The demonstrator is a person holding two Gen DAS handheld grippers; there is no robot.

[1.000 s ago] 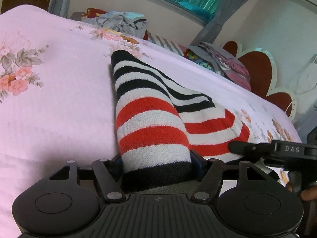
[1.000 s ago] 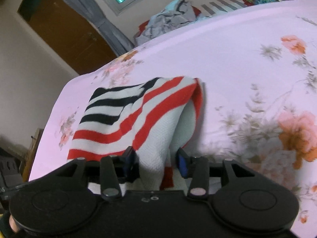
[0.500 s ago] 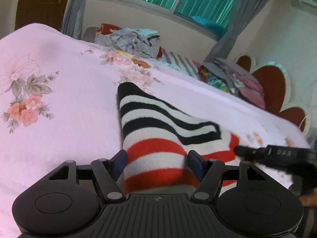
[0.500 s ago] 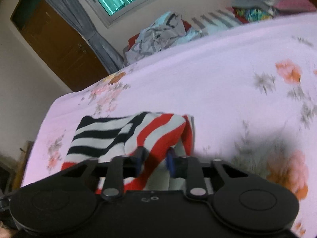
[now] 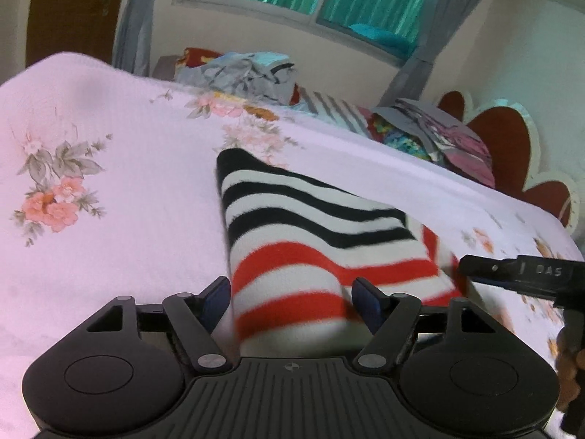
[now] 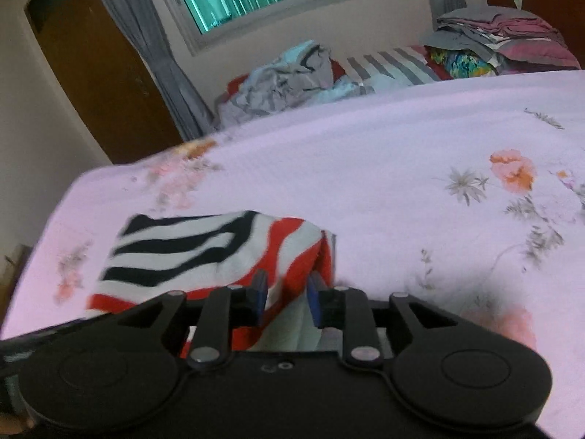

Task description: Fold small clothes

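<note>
We see one striped garment, folded over, on the floral bedsheet, long axis running straight ahead from the left gripper toward the far black-striped end. Left jaws are spread wide, cloth between them, pads not clearly pressing. Right gripper is narrowed on a red-striped fold at the garment's right edge; looks pinched. Both grippers sit at the near end, neither is clearly nearer. Count: one garment, two grippers, one loose clothes heap, one folded stack behind.
</note>
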